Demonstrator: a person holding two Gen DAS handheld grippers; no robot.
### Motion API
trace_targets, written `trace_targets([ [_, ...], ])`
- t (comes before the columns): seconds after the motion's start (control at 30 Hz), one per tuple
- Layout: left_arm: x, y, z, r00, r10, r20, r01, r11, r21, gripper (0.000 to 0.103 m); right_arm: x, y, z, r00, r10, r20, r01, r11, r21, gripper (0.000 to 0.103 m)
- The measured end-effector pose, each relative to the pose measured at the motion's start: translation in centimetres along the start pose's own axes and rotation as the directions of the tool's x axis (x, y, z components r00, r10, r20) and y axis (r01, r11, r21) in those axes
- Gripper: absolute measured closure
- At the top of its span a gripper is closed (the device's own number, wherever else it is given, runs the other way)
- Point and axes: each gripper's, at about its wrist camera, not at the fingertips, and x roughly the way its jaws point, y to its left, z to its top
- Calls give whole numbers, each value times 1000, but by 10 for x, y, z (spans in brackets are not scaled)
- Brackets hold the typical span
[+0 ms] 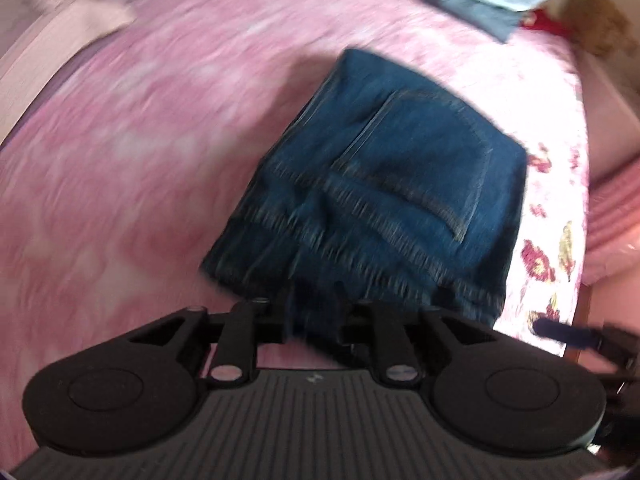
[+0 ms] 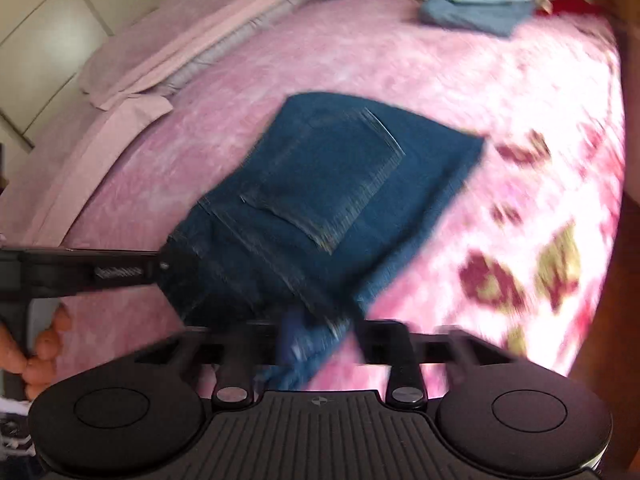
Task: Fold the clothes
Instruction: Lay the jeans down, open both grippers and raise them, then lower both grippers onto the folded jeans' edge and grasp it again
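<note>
The jeans [image 1: 384,184] look pretty much folded already, a compact denim block with the back pocket up, lying mid-bed [image 2: 360,48]. The left hand-held gripper [image 1: 316,320] and right hand-held gripper [image 2: 316,344] each look clamped on the near edge, though blur hides the tips. Probably just placing left. Count: one pair of jeans, one folded pile [image 2: 480,4] at the far corner, two pillows [image 2: 192,40].
</note>
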Motion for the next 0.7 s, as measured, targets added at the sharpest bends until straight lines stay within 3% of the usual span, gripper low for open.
trace_targets([
  [0.07, -2, -4, -3, 998, 41, -41, -42, 998, -35, 74, -2, -5, -7, 999, 7, -42, -5, 999, 46, 29],
  [0.27, -2, -3, -14, 991, 74, -113, -81, 995, -58, 72, -9, -25, -7, 993, 76, -90, -51, 965, 257, 29],
  [0.7, -2, 6, -10, 992, 64, -110, -73, 994, -80, 69, -14, -38, -3, 995, 48, -88, -18, 949, 314, 29],
])
